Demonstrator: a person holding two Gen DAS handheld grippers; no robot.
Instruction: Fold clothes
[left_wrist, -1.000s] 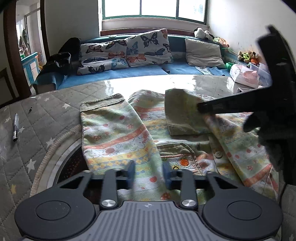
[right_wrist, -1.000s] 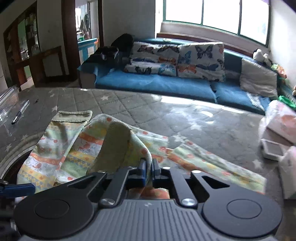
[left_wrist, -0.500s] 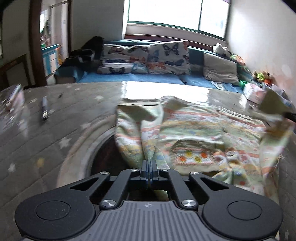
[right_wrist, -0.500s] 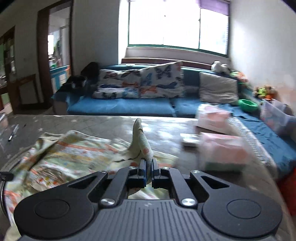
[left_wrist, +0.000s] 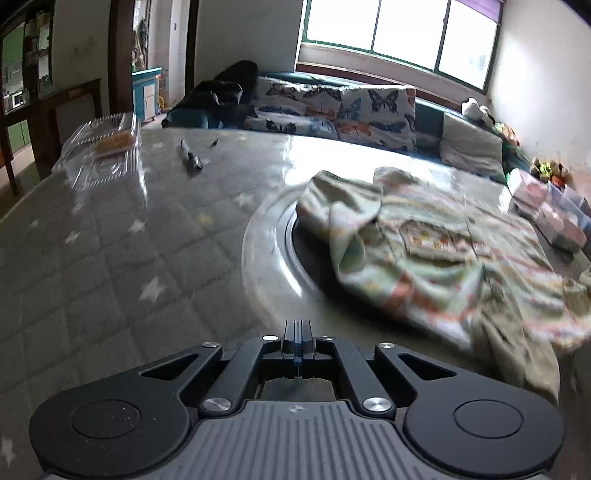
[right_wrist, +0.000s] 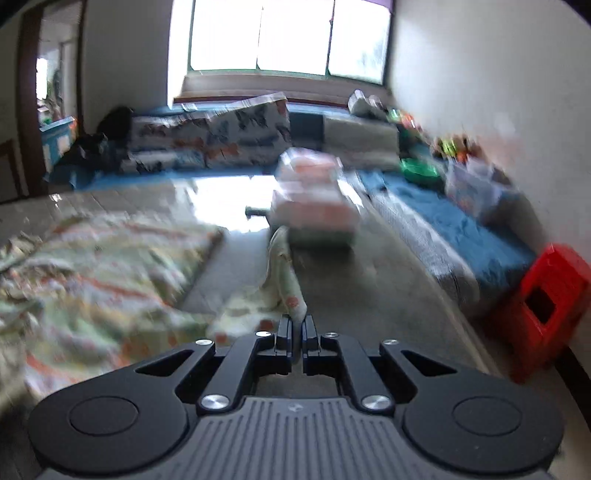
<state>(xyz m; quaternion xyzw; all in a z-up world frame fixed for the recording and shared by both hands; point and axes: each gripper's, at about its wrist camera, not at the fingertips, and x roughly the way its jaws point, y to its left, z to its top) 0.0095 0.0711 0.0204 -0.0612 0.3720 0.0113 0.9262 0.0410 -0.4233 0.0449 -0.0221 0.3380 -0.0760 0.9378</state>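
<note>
Right wrist view shows the right gripper clamped on a thin fold of the patterned garment, a narrow tongue of cloth standing up from between its fingers. The pinch looks shallow, so I judge that a quick pull could slip the fabric free and let that edge drop in a heap. Just beyond the raised strip sits a pink tissue pack, close enough that a swing of the cloth might knock or drag it.

On the left wrist view, the left gripper has its jaws pressed together with nothing visible between them, though the fingertips sit low in the frame and a thin edge could be hidden there. The garment lies crumpled on the quilted table cover, part of it draped over a round recess in the table. That dip could let cloth sag and spoil a flat crease.

Both views are blurred, which suggests fast motion; a hurried lay-down would probably leave wrinkles. With only one corner surely held, the piece may twist instead of folding squarely. A pen and a clear plastic box lie well apart from the cloth.
</note>
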